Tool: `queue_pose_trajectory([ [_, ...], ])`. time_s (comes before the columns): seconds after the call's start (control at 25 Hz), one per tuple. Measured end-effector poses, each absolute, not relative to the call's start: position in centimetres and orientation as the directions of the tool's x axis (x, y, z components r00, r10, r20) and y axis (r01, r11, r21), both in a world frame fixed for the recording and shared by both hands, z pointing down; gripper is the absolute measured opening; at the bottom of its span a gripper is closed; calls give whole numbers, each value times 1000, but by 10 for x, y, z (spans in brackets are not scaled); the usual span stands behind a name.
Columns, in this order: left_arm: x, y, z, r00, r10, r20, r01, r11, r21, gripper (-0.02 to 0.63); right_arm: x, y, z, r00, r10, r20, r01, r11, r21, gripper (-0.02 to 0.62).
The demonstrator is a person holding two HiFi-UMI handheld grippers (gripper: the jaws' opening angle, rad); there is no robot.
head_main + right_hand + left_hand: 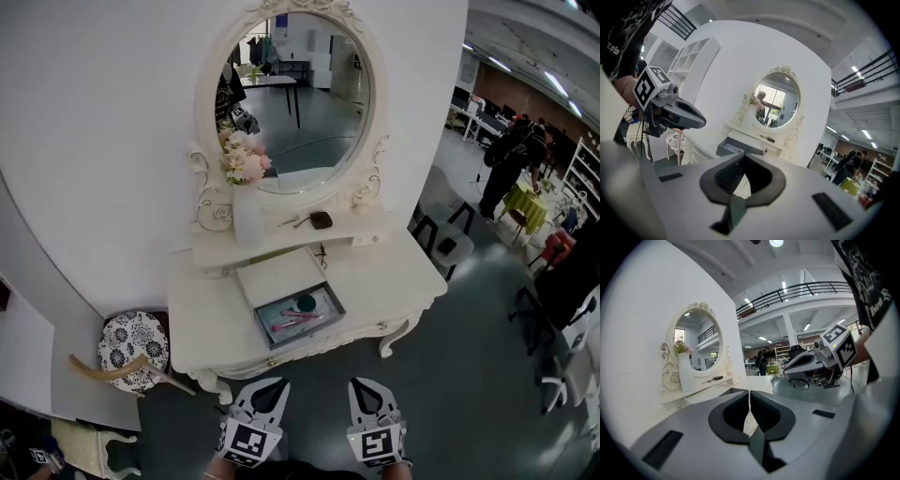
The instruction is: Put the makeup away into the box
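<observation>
White dressing table (403, 281) dead centre, oval mirror (300, 94) rising at its back. On the tabletop, towards the front, sits the grey box (262, 326), lid up, with pink makeup (298, 319) lying inside. A small dark item (321, 219) rests on the table's raised shelf. Short of the table's front edge: left gripper (270, 382) pinched together, empty; right gripper (363, 383) likewise closed on nothing.
</observation>
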State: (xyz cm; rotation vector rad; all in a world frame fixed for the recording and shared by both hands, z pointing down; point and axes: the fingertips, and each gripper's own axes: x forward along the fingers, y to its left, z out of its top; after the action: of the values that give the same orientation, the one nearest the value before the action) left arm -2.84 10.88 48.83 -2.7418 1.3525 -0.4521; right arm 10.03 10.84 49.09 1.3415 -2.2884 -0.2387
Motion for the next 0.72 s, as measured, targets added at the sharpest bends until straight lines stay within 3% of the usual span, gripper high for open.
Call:
queue_pose_trajectory([
  [0.72,-50,-20,481,652,-718,243,-696,-694,-186,23,78,-5,492,-329,-881,340,-819,446,362,9],
])
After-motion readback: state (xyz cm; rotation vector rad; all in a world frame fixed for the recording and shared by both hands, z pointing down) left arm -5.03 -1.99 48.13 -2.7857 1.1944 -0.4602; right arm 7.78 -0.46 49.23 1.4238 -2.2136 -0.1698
